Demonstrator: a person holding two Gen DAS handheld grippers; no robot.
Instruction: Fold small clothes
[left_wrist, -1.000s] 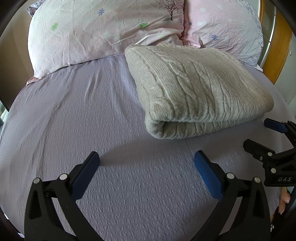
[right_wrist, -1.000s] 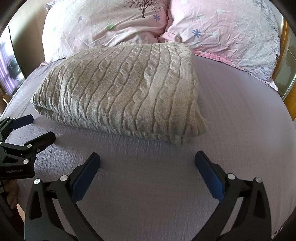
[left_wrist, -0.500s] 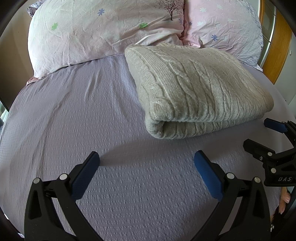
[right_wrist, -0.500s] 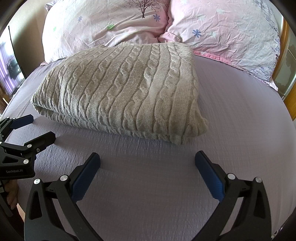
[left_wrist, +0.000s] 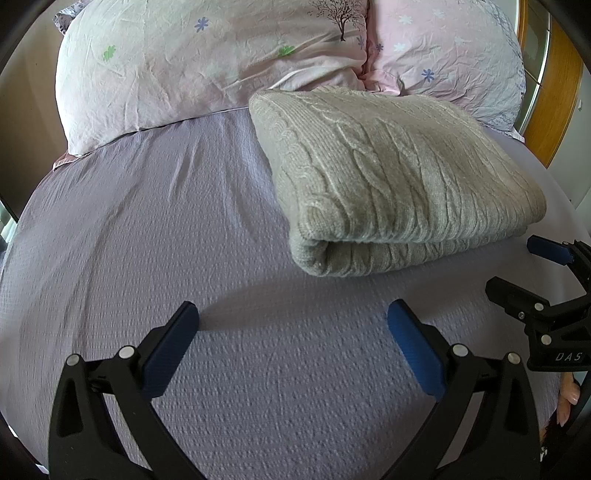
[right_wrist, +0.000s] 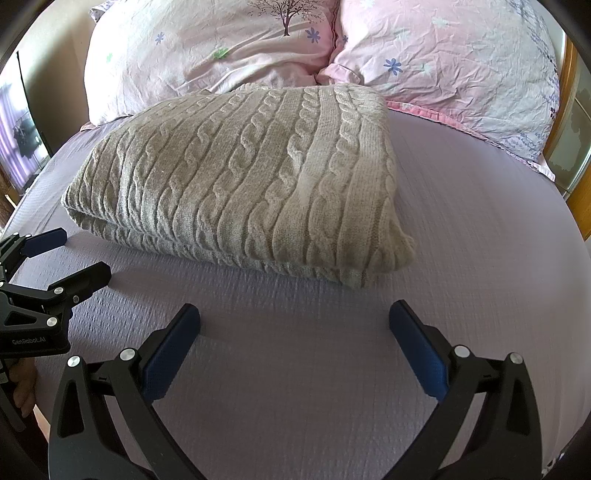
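Note:
A grey cable-knit sweater (left_wrist: 399, 177) lies folded into a thick rectangle on the lilac bed sheet (left_wrist: 147, 240); it also shows in the right wrist view (right_wrist: 251, 177). My left gripper (left_wrist: 291, 321) is open and empty, a short way in front of the sweater's near left corner. My right gripper (right_wrist: 293, 321) is open and empty, in front of the sweater's near right corner. Each gripper shows at the edge of the other's view: the right one (left_wrist: 517, 266) and the left one (right_wrist: 74, 254), both open beside the sweater's near edge.
Two pink floral pillows (right_wrist: 207, 48) (right_wrist: 461, 55) lie behind the sweater at the head of the bed. A wooden bed frame (left_wrist: 554, 92) stands at the right. Bare sheet stretches left of the sweater.

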